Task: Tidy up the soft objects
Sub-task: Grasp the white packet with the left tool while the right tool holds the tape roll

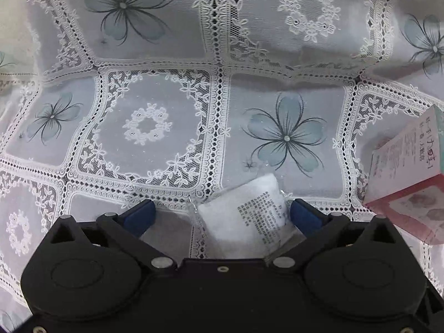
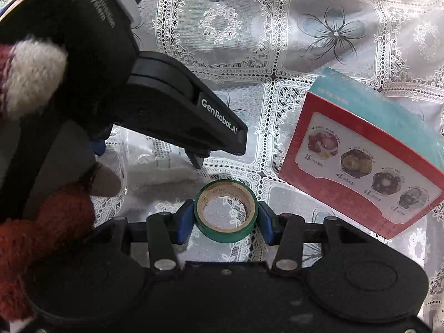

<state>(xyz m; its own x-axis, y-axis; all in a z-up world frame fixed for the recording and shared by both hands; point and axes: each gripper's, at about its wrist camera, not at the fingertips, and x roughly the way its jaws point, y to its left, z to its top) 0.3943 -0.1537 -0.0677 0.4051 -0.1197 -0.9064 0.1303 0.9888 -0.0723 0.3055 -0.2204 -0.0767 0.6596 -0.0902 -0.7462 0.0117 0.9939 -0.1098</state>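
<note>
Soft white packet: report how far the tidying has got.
Done: nothing looks sorted yet. In hand: the right gripper clamps the green tape roll; the open left gripper straddles the white packet. Left: packet, roll and red box sit loose on the lace cloth.

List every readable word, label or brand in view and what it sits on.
"GenRobot.AI": side of the left gripper, seen from the right wrist.
White print higher on that gripper's body: blurred.
White packet: dense print, too small.
Red box: captions too small.
Green tape roll: core print unreadable.
</note>
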